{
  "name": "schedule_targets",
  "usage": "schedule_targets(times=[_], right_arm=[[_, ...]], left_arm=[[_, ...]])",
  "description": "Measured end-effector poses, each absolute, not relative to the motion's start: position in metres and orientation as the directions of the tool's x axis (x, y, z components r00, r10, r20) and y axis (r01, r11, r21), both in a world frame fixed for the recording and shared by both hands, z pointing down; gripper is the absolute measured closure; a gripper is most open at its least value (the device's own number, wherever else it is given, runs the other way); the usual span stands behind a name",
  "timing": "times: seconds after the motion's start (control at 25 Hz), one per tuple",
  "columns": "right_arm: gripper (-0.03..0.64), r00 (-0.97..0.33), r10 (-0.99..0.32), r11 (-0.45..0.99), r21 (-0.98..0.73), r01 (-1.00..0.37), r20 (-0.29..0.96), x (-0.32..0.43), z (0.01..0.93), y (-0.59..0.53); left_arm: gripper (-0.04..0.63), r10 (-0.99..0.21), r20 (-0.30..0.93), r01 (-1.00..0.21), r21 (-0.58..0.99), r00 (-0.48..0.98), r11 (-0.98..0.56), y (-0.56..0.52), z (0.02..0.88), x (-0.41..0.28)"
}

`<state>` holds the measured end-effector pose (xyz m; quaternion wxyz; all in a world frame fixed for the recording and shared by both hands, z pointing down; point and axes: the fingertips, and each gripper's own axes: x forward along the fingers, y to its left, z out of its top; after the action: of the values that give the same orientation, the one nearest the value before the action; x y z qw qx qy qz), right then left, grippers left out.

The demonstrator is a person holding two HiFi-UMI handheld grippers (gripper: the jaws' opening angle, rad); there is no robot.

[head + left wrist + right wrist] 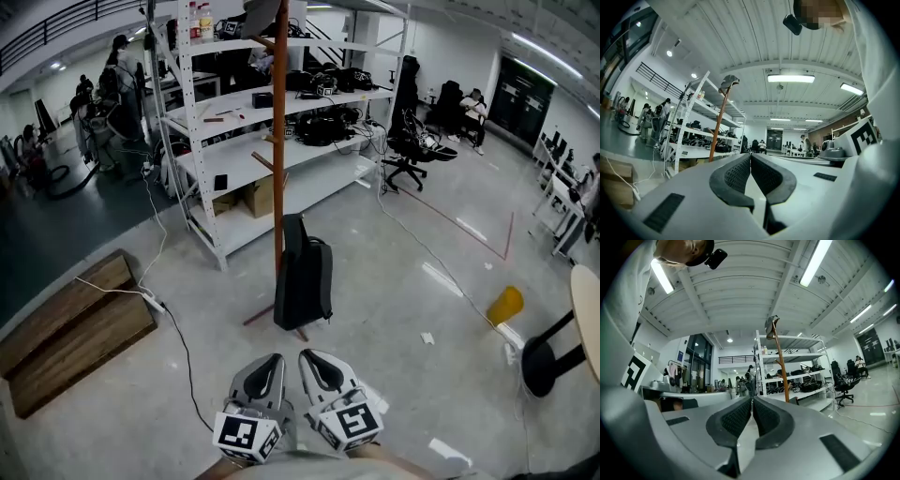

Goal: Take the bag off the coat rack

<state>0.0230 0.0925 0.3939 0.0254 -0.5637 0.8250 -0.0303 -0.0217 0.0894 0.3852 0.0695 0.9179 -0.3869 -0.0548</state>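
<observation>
Head view: white shelves (208, 155) fill the left background as you stand well back from the job. Your left gripper (265, 373) sits low in frame, its fingers pressed together on nothing. Ahead rises the rack (279, 141), a brown pole with short pegs. Just right of it, touching the pole near its foot, is the bag (303, 277): black, slim and upright, with its long axis parallel to the pole and its top end up. Whether it hangs from a low peg or rests on the floor cannot be told. It looks like soft fabric that will sag and swing, probably of moderate weight. Take it at the top edge by the pole, then lift up and clear. Your right gripper (323, 371) is likewise closed tight and empty.
</observation>
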Motion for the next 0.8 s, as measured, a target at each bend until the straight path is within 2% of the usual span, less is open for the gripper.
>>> schedule_targets(times=[0.8], right_arm=[[0.595,-0.299,-0.954,0.3,-0.028,-0.954,-0.019,0.051,0.389,-0.1]], left_arm=[[0.577,-0.669,-0.053,-0.651,0.188,0.741,-0.736,-0.11,0.383,0.01]])
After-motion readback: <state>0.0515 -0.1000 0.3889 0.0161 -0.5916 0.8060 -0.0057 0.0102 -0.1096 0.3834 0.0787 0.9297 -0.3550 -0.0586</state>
